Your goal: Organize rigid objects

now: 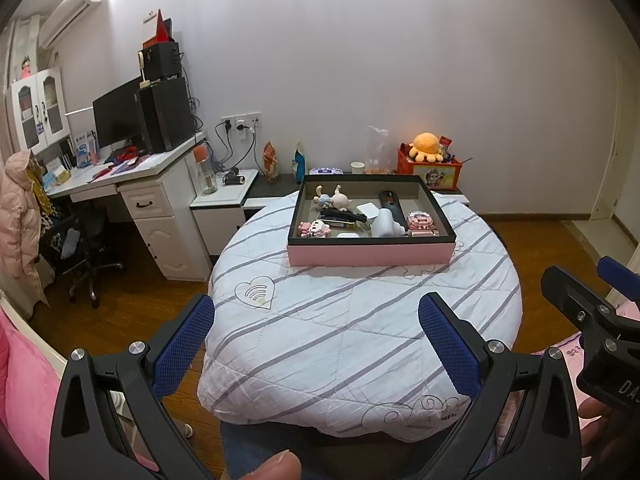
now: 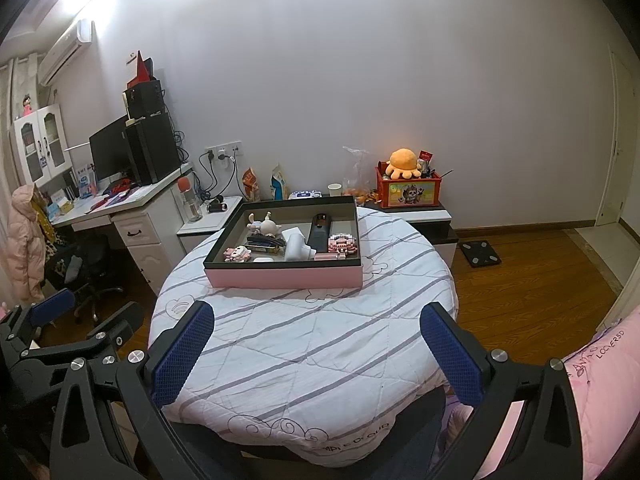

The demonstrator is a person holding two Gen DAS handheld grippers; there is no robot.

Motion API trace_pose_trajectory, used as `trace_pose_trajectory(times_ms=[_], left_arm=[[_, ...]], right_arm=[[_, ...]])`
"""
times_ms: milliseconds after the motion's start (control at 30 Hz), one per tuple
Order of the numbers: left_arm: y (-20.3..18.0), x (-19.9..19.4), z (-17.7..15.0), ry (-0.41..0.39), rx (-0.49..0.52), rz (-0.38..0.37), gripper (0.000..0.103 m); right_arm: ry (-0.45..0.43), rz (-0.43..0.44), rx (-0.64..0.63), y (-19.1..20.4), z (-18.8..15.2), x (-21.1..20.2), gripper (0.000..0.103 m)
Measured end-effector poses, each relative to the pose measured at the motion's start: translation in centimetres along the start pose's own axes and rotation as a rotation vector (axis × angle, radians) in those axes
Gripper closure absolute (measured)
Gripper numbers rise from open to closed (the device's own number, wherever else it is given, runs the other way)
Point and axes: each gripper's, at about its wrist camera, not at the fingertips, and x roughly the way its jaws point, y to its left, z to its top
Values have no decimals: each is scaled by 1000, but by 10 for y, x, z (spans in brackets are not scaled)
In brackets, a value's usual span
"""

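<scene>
A pink box with a dark rim (image 1: 370, 254) (image 2: 288, 276) sits on the far part of a round table with a striped white quilt (image 1: 340, 332) (image 2: 304, 344). Inside lie a toy figure (image 1: 334, 199) (image 2: 265, 225), a black remote (image 1: 390, 202) (image 2: 320, 232), a white plastic piece (image 1: 385, 222) (image 2: 295, 243), pink block toys (image 1: 420, 221) (image 2: 341, 243) and a black stapler (image 1: 340, 216). My left gripper (image 1: 316, 336) is open and empty over the near table edge. My right gripper (image 2: 318, 348) is open and empty, beside it.
A white desk with a monitor and black boxes (image 1: 152, 120) (image 2: 140, 152) stands at left, with an office chair (image 1: 86, 248) below. A low cabinet behind the table holds a red box with an orange plush (image 1: 428, 152) (image 2: 406, 176). Wooden floor lies at right.
</scene>
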Motion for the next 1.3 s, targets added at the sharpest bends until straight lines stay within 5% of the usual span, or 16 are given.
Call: trace_pose_trajectory(times_ms=[1300], left_arm=[[2,-3,-1,-26,20,-5,0]], right_arm=[[0,-6,3,-4,0,3,0]])
